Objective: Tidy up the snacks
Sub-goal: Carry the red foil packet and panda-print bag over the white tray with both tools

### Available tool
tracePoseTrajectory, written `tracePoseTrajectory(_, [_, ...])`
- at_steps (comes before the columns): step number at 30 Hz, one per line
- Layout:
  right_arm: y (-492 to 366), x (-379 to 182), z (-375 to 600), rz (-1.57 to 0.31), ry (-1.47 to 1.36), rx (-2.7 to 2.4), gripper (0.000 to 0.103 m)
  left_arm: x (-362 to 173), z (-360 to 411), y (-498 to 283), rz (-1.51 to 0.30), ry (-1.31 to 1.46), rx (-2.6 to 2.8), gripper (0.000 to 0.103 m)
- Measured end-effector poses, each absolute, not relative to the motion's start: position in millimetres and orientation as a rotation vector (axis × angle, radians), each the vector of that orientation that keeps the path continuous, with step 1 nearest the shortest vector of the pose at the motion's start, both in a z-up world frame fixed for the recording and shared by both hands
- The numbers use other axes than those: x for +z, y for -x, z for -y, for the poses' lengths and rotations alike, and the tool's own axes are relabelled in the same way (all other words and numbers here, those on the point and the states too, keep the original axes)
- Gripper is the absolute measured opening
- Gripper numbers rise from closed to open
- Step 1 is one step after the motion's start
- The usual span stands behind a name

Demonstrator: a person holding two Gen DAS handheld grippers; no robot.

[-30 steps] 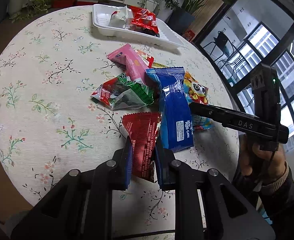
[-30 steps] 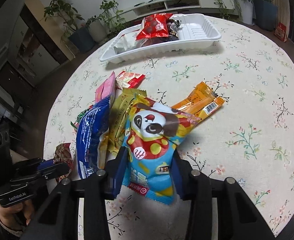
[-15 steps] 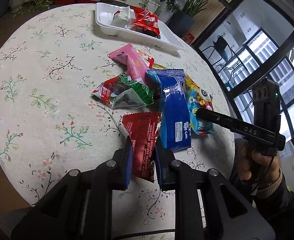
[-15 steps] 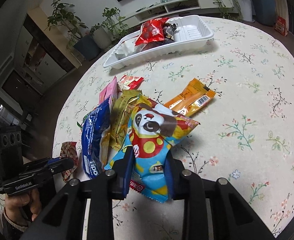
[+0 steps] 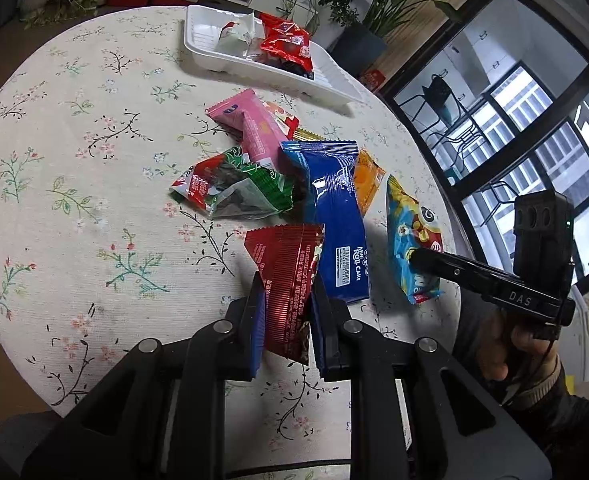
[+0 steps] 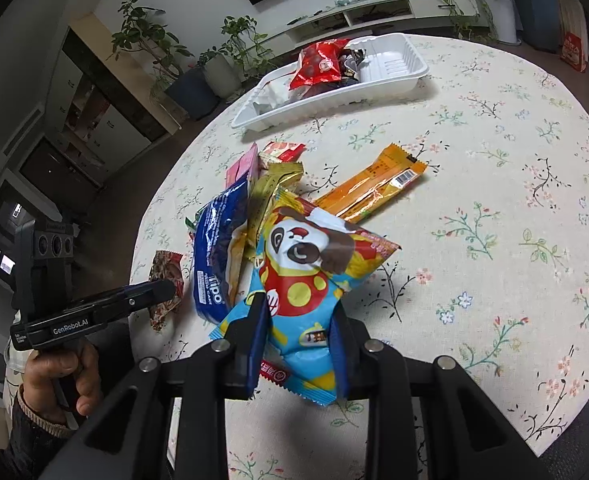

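Crinkly foil's the worry: left gripper (image 5: 284,312) pinches the red packet (image 5: 286,268), right gripper (image 6: 297,340) just clamped the panda bag (image 6: 310,276); either could slip before reaching the tray (image 6: 390,68).

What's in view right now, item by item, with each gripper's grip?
tray: one, white, far table edge, holding a red packet and a white wrapper
pile at table centre: pink packet, green-red packet, blue roll-cake packet, gold packet, small red-white packet, one each
orange bar: one, beside the pile
table: one, floral cloth
left gripper: shut on dark red packet
right gripper: closing on panda packet
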State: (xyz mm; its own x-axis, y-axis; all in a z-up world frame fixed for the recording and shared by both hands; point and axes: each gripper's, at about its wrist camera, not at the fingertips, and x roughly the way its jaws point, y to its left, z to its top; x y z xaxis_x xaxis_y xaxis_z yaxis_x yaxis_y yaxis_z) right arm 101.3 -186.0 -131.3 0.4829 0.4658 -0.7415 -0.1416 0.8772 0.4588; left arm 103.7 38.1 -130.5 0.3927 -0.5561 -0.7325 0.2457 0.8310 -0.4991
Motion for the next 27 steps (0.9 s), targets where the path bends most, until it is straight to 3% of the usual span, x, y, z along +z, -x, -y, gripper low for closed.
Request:
tracePoseTrajectory(15, [-105.6,-117.6,216.0,-0.969,-0.425,0.393,0.031,-115.8,-69.5,-125.4,-1.013,0.451,-0.537,0.018])
tracePoseTrajectory(27, [-164.6,-83.1,305.8,-0.867,-0.468,0.298,0.031,-69.5,-113.4,-214.0,-0.927,0.526,-0.513,0.018])
